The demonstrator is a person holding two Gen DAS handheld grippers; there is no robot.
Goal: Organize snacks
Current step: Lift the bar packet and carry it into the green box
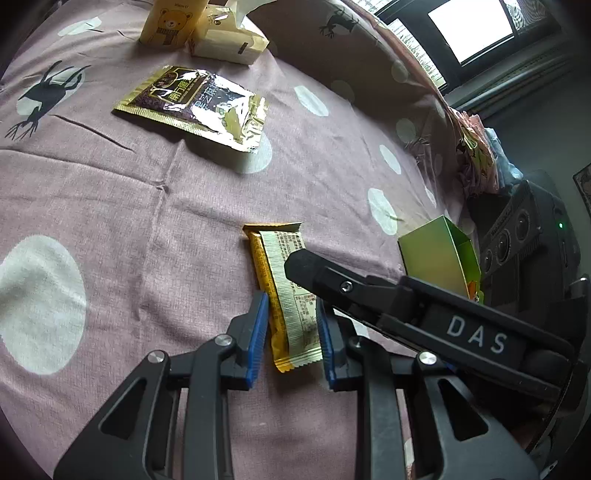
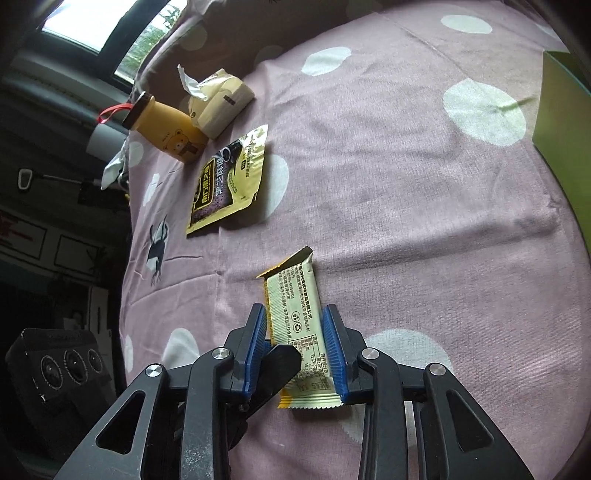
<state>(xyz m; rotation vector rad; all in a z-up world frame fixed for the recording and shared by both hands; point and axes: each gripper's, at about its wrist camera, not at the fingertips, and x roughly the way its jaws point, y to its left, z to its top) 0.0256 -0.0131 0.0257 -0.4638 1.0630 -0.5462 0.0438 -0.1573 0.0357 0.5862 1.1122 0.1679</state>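
A yellow snack bar in a printed wrapper lies flat on the pink spotted cloth. My left gripper is open with its blue pads on either side of the bar's near end. My right gripper is open too and straddles the same bar; one of its black fingers crosses over the bar in the left wrist view. A gold and black snack pouch lies farther back; it also shows in the right wrist view. A green open box stands to the right.
A yellow bear bottle and a tissue pack sit at the far end of the cloth. A black device with round lenses stands beyond the cloth's edge. A window is behind.
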